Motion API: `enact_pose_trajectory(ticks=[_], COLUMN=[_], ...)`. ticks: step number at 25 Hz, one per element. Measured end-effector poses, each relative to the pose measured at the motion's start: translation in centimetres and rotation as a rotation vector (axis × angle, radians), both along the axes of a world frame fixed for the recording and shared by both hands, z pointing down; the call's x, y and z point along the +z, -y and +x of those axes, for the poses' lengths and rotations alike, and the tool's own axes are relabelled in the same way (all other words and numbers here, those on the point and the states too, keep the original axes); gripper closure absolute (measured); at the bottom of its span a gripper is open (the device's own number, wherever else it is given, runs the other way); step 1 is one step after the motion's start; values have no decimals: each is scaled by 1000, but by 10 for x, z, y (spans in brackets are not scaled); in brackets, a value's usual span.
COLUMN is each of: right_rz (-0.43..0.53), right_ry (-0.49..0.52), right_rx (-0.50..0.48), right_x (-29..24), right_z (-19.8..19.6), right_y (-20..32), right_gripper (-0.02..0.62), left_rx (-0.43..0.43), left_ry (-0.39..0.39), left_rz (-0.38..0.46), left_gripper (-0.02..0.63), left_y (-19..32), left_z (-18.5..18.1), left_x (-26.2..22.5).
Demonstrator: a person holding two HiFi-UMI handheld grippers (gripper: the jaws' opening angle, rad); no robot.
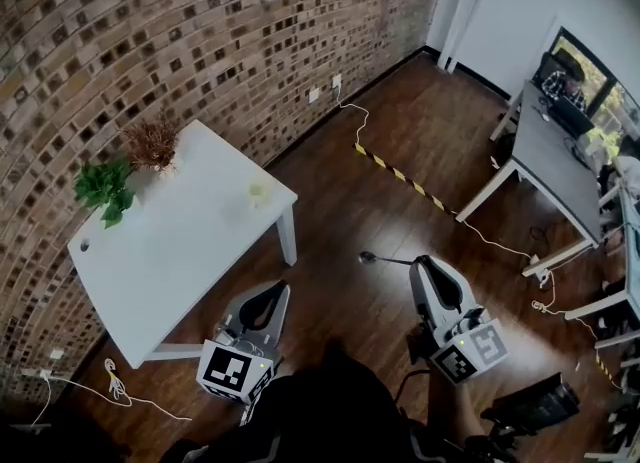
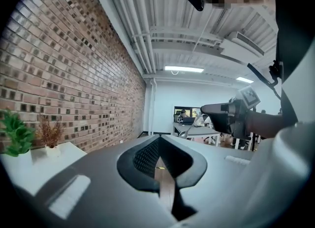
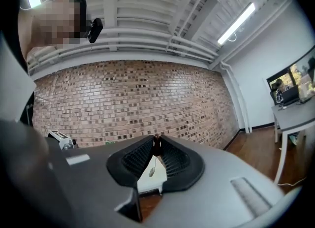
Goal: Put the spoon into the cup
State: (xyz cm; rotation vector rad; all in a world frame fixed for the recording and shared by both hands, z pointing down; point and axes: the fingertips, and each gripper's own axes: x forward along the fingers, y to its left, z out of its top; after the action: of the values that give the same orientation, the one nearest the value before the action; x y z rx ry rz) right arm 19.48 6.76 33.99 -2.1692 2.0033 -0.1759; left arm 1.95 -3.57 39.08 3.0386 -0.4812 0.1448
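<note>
While my right claw (image 1: 420, 265) holds the spoon (image 1: 385, 260), the cup (image 1: 258, 192) waits on the counter (image 1: 180, 251).
Head view: spoon level, gripped by its handle, well apart from the cup. Left gripper view: my left claw (image 2: 158, 143) is closed on nothing. Right gripper view: jaws clamp the handle end. I'd bring it above the rim, then tip it bowl-down.

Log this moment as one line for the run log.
right gripper shut on spoon | left gripper shut, empty | cup on white table | spoon not yet in cup
</note>
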Motion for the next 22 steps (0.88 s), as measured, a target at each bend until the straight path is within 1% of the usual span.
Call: enact_pose_trajectory(ticks=[4, 7, 9, 12, 15, 18, 22], right_rz=[18, 23, 21, 20, 26, 22, 14], right_ry=[7, -46, -53, -32, -23, -24, -38], right_rx=[-89, -170, -223, -288, -345, -376, -407], right_x=[-2, -10, -10, -5, 0, 6, 10], right_z=[18, 24, 28, 37, 40, 36, 21], right_y=[39, 69, 87, 113, 136, 159, 196], right_gripper=[539, 538, 539, 538, 540, 539, 540], left_rx=[-51, -102, -144, -215, -279, -331, -371], left_ry=[-1, 21, 27, 42, 52, 54, 40], left_rz=[24, 41, 37, 22, 27, 27, 25], left_gripper=[612, 612, 612, 612, 612, 612, 612], left_y=[16, 32, 41, 55, 69, 86, 116], left_z=[17, 29, 34, 37, 33, 23, 3], left_x=[-11, -15, -13, -9, -9, -10, -7])
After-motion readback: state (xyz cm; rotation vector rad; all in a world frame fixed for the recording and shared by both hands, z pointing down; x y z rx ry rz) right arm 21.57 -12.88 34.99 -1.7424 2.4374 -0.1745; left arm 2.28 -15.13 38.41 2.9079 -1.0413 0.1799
